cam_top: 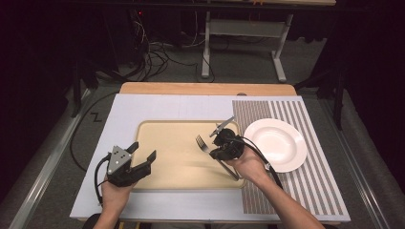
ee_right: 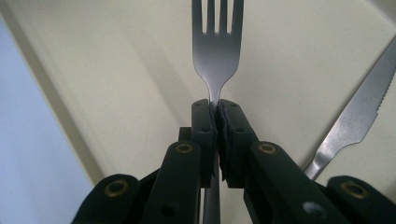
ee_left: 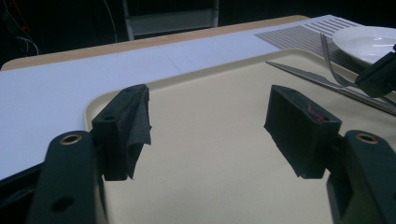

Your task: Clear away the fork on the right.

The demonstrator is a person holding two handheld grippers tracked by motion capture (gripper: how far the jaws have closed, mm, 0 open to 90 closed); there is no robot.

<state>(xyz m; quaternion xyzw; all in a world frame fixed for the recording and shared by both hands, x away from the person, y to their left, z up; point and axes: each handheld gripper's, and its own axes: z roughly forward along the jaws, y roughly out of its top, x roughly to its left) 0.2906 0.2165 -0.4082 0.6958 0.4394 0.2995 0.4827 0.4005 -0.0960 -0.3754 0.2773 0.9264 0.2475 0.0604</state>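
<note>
Fork [ee_right: 217, 51]: plain steel, 4 tines, matte shine, narrow neck. Likely light, stiff, slick; the neck just ahead of the pads gives the surest hold. Right gripper [ee_right: 217, 109] clamped on that neck, tines pointing out past the fingertips, above the beige tray [cam_top: 167, 162]. Knife [ee_right: 352, 123] lies just beside those fingers. Left gripper [ee_left: 205, 126] spread wide, nothing between its fingers, over the tray's near-left corner
</note>
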